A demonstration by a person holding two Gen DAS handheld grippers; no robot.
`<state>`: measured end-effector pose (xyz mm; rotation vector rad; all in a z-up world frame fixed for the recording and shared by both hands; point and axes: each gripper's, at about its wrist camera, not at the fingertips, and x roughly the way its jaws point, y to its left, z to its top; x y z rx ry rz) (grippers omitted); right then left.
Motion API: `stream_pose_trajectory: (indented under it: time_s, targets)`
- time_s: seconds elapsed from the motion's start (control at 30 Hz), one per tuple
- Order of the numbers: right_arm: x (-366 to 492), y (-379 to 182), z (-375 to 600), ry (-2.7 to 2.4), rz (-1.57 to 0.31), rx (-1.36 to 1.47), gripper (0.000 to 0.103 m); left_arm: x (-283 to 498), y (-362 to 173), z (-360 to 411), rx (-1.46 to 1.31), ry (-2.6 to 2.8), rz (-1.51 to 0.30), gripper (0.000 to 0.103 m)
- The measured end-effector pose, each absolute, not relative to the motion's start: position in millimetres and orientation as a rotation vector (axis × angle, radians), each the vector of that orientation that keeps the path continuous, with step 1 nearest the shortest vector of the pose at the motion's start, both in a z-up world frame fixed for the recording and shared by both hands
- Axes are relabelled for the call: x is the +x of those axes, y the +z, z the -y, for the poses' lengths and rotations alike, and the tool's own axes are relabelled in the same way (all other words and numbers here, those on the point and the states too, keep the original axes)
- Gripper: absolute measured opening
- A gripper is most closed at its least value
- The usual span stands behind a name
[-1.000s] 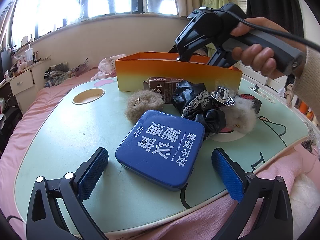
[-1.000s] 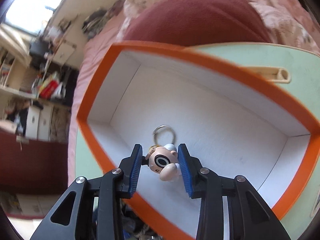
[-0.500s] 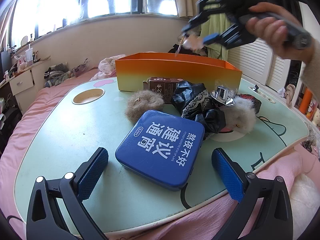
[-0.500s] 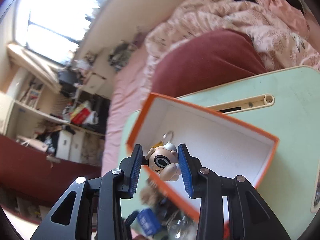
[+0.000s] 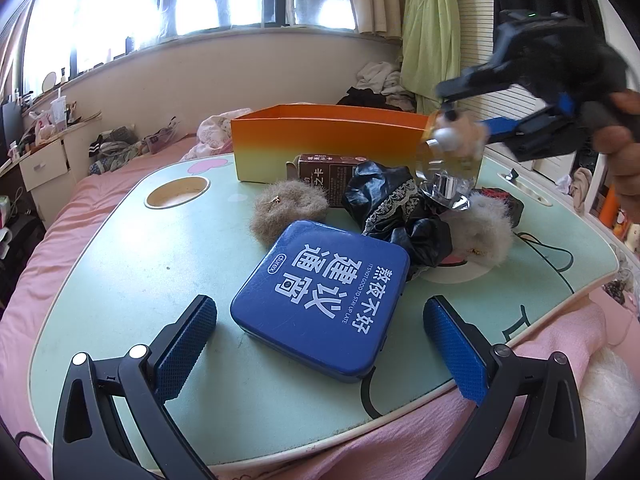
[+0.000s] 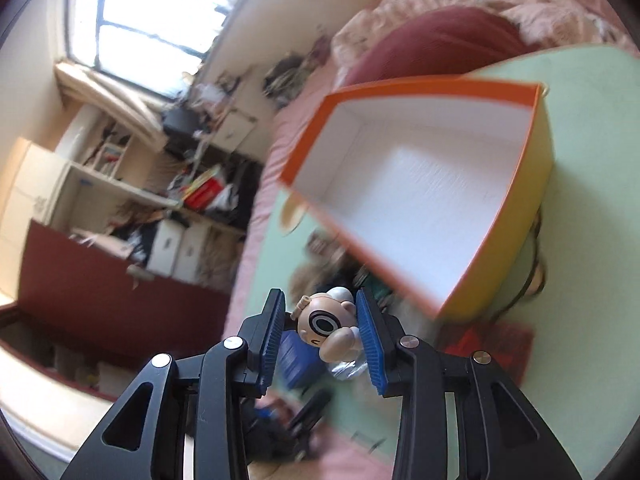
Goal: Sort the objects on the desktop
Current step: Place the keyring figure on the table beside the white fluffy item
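The right gripper (image 6: 320,330) clamps a small beige cartoon-figure keychain (image 6: 326,330) in the air beside the orange cardboard box (image 6: 424,200). The left gripper (image 5: 320,340), fingers wide apart, hovers around a blue rectangular tin (image 5: 324,296); grey fur pompoms (image 5: 286,208) and black lace cloth (image 5: 394,208) crowd the pale green table (image 5: 120,264).

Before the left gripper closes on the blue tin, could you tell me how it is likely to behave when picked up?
The blue tin looks rigid, with a flat lid, so it probably will not flex. Its glossy sides and rounded corners may slip a little against the fingers. It lies flat on the table, so it should slide rather than tip or roll, and seems light for its size.
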<state>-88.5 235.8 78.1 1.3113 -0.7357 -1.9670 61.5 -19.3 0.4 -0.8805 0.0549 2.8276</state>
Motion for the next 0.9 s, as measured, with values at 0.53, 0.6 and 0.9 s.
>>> stream_pose_trajectory:
  time_s: [0.53,0.6,0.9]
  targets:
    - [38,89,-241,-2.527,0.193,0.908,0.091,62,0,19,-0.884,2.830,-0.055,0.103]
    - [57,70,-237,-2.586,0.105,0.915,0.091,62,0,19,-0.886,2.830,-0.055,0.103]
    - [48,6,-213,-2.709,-0.148,1.042,0.103,63,-2,19,-0.888,2.829,-0.053,0.103]
